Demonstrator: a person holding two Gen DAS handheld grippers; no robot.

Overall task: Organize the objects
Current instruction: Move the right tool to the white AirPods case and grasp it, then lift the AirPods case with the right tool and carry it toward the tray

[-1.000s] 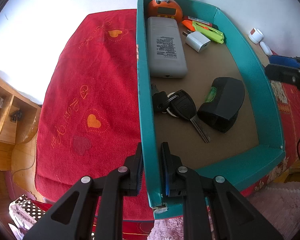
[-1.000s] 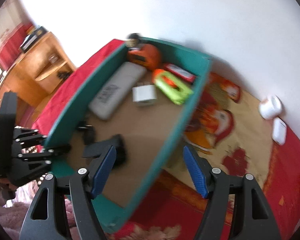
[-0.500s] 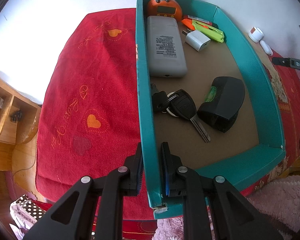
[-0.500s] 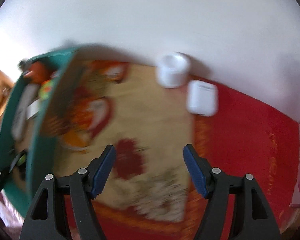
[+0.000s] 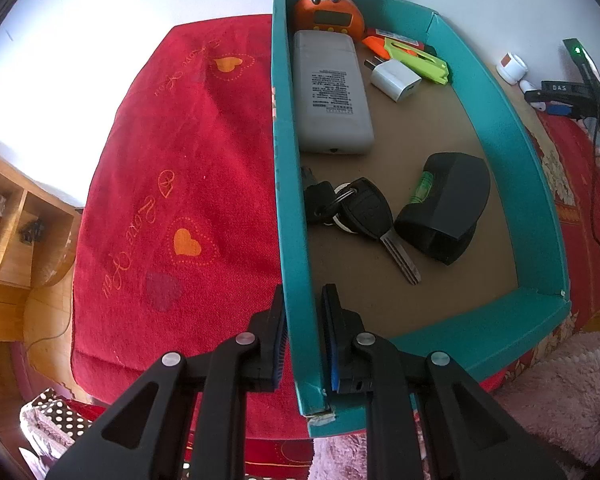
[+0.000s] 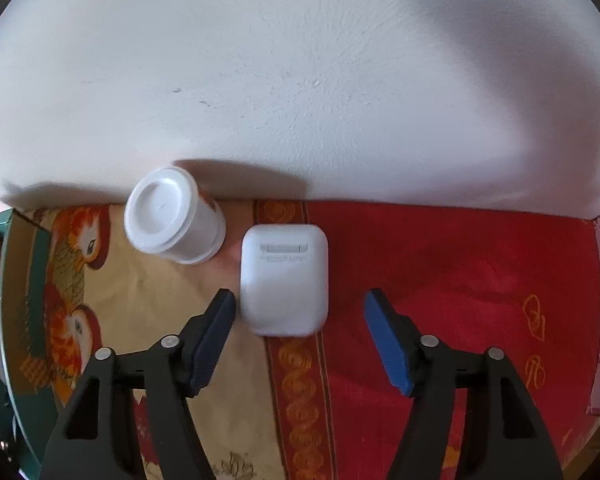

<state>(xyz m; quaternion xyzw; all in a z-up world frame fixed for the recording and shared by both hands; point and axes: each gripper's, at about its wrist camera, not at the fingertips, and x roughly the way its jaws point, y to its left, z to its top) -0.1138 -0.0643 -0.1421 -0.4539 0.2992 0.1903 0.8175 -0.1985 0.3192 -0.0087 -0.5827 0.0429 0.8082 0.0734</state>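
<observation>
The white earbud case (image 6: 284, 284) lies flat on the red cloth (image 6: 440, 264) near the wall, hinge end away from the camera, its long axis running straight along the reach of the right gripper (image 6: 300, 322). It sits just ahead of the spread, empty jaws, off-centre toward the left finger (image 6: 214, 340); a small shift right would probably centre it before closing across its short width. Just beside it to the left stands a white lidded jar (image 6: 176, 220), close enough to be nudged. The right gripper is by far the nearer; the left gripper (image 5: 303, 334) is clamped on the near side wall of the teal tray (image 5: 292, 220), which holds a power bank (image 5: 328, 92), keys (image 5: 364, 212) and other small items.
</observation>
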